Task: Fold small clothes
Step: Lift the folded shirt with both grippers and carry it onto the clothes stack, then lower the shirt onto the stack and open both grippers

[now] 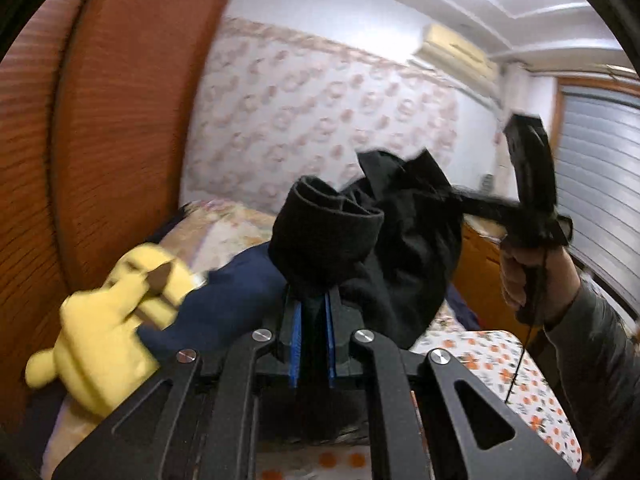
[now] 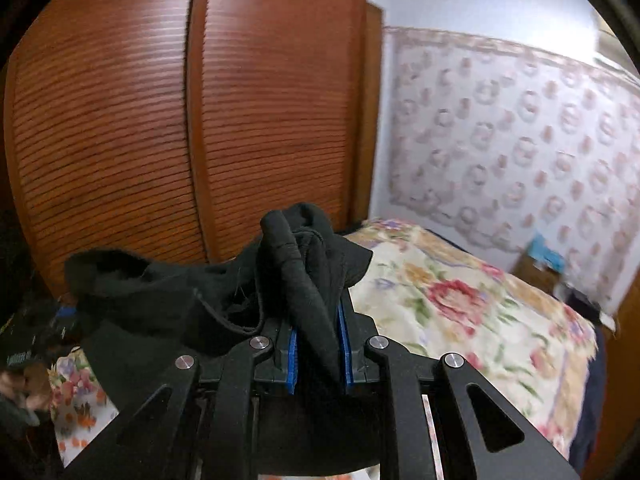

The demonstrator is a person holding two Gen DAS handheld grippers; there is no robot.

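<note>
Up in the air above the bed (image 2: 460,292), the black cloth (image 1: 384,248) hangs between the two grippers. The left gripper (image 1: 311,300) has its blue pads squeezed together on a rolled edge of the cloth. The right gripper (image 2: 318,320) is clamped on another bunched part of the same cloth. From the left camera, the right gripper sits at about 3 o'clock, held by a hand (image 1: 532,280), with a thin strip of the cloth stretched over to it. A yellow plush toy (image 1: 104,344) lies at 8 o'clock, touching a dark blue cloth (image 1: 224,300) beside it. A brown wooden wardrobe (image 2: 160,120) stands behind the flowery bed
</note>
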